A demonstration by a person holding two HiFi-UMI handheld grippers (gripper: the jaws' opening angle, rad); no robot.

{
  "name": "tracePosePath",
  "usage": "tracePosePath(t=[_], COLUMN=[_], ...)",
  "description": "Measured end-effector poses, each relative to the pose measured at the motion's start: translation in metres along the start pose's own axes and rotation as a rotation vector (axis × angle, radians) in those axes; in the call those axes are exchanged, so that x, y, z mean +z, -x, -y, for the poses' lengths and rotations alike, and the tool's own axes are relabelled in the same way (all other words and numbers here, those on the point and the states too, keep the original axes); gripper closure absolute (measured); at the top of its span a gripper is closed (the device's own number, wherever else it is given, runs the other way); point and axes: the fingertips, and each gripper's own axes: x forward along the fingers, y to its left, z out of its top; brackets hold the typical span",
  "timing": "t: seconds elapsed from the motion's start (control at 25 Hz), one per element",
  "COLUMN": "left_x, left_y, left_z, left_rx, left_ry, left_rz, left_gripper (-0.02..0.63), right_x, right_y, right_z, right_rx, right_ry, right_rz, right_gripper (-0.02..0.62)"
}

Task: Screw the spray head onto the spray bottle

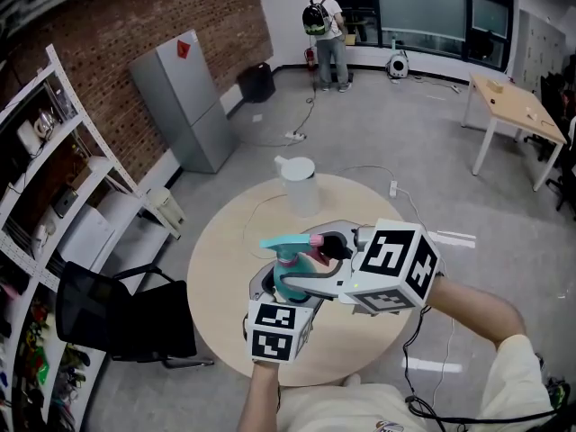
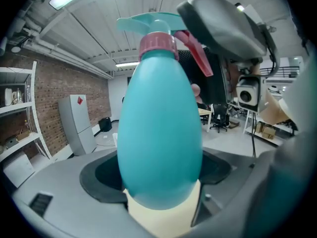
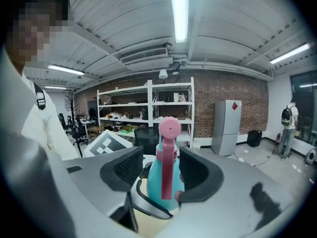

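Standing upright, spray bottle (image 2: 159,118) clamped by left gripper (image 2: 158,176) — spray head (image 1: 290,245) facing left, right gripper (image 3: 161,168) parted.

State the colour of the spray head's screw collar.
Pink: the collar sits atop the teal spray bottle. It shows best in the left gripper view.

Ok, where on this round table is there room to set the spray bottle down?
Left side of the round table is bare, between the white jug and the edge nearest the black chair. The strip right of the jug is bare. The middle is crowded: the left hand-held gripper and right hand-held gripper meet round the spray bottle.
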Motion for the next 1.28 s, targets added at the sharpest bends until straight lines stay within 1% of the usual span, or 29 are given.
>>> tracePosePath(t=[0.08, 0.16, 0.32, 0.4, 0.6, 0.72, 0.8, 0.92, 1.0, 1.08, 1.2, 1.28], left_x=[0.000, 0.000, 0.000, 0.001, 0.003, 0.007, 0.006, -0.008, -0.014, -0.012, -0.003, 0.000], left_y=[0.003, 0.006, 0.013, 0.019, 0.044, 0.066, 0.082, 0.109, 0.122, 0.131, 0.141, 0.144], left_z=[0.002, 0.005, 0.007, 0.007, 0.021, 0.043, 0.062, 0.082, 0.094, 0.106, 0.122, 0.134], left_rx=[-0.018, -0.052, -0.143, -0.197, -0.406, -0.568, -0.694, -0.862, -0.946, -1.026, -1.139, -1.188], left_ry=[0.001, 0.001, -0.006, -0.017, -0.046, -0.078, -0.117, -0.201, -0.249, -0.278, -0.307, -0.338], left_rz=[0.004, 0.007, 0.010, 0.017, 0.041, 0.065, 0.077, 0.078, 0.073, 0.072, 0.071, 0.057], left_gripper=[0.180, 0.181, 0.180, 0.180, 0.180, 0.181, 0.180, 0.181, 0.181, 0.180, 0.181, 0.179], right_x=[0.001, 0.000, 0.004, 0.012, 0.034, 0.038, 0.037, 0.033, 0.031, 0.031, 0.028, 0.026], right_y=[0.005, 0.013, 0.033, 0.044, 0.070, 0.079, 0.080, 0.069, 0.065, 0.066, 0.066, 0.069], right_z=[0.002, 0.002, -0.010, -0.016, -0.019, -0.018, -0.024, -0.049, -0.070, -0.085, -0.099, -0.105], right_rx=[-0.007, 0.006, 0.116, 0.140, 0.161, 0.189, 0.247, 0.377, 0.492, 0.603, 0.741, 0.814], right_ry=[0.000, -0.013, -0.092, -0.086, -0.043, -0.030, -0.042, -0.047, -0.042, -0.043, -0.043, -0.050], right_rz=[0.009, 0.016, 0.065, 0.097, 0.157, 0.182, 0.204, 0.236, 0.239, 0.228, 0.200, 0.197], right_gripper=[0.380, 0.379, 0.376, 0.376, 0.376, 0.376, 0.376, 0.377, 0.377, 0.377, 0.377, 0.377])
